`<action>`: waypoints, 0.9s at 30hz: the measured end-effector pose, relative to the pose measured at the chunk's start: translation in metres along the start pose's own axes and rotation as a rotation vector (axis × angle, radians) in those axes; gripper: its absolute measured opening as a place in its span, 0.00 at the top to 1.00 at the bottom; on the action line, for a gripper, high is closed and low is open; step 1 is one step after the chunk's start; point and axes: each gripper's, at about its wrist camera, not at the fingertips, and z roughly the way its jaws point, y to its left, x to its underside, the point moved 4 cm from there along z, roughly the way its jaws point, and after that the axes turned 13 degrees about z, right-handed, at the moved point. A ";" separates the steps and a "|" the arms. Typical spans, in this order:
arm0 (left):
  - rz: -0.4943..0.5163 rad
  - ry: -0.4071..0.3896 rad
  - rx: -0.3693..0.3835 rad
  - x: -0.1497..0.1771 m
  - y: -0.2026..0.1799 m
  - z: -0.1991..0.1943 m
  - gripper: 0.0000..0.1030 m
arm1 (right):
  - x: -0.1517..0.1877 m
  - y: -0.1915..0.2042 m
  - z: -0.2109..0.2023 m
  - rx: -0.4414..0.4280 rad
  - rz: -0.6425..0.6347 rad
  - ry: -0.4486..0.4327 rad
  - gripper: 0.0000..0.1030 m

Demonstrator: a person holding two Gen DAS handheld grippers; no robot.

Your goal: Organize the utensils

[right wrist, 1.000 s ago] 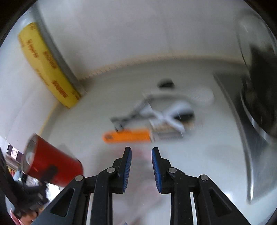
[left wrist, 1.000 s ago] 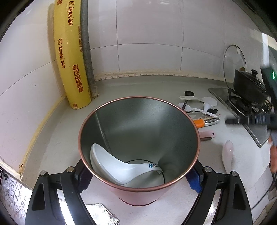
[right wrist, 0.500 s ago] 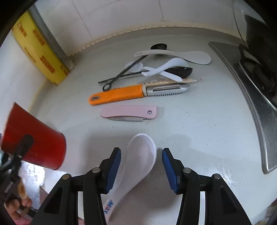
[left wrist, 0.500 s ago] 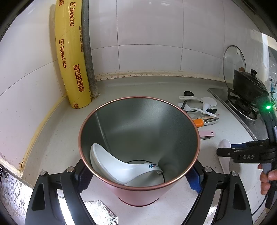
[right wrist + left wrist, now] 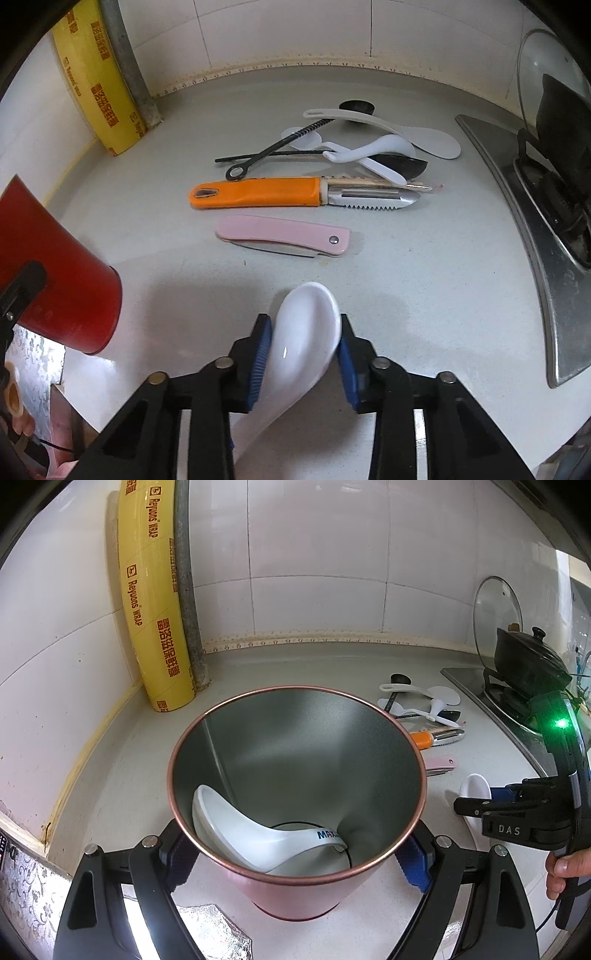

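Observation:
My left gripper (image 5: 295, 856) is shut on a red metal cup (image 5: 314, 746), held tilted above the counter, with a white ceramic spoon (image 5: 251, 834) lying inside it. My right gripper (image 5: 304, 343) points down at the counter; its jaws are closing and both blue pads press on the bowl of a second white spoon (image 5: 306, 321). That spoon (image 5: 476, 786) shows right of the cup in the left wrist view. Beyond it lie a pink folding knife (image 5: 280, 240), an orange-handled peeler (image 5: 258, 192), a white rice paddle (image 5: 406, 133), a black brush (image 5: 273, 147) and small spoons.
A yellow wrap roll (image 5: 155, 609) leans in the back left corner beside a grey pipe. A steel stove (image 5: 535, 240) with a black pot (image 5: 528, 661) and a glass lid (image 5: 496, 616) fills the right side. A person's hand (image 5: 565, 867) holds the right gripper.
My right gripper came down over the white spoon on the counter, widened its jaws, then closed them on the spoon's bowl. The left gripper and the cup kept still.

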 end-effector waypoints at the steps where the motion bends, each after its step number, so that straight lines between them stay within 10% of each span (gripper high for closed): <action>1: -0.001 -0.001 0.001 0.000 0.001 0.000 0.13 | -0.001 0.000 -0.003 -0.010 0.004 -0.010 0.75; 8: -0.004 -0.004 0.000 0.002 0.002 -0.003 0.13 | -0.010 0.008 -0.022 -0.037 -0.045 -0.063 0.95; 27: -0.001 -0.009 0.014 0.003 0.002 -0.004 0.13 | -0.019 -0.008 0.000 -0.190 0.090 0.039 0.91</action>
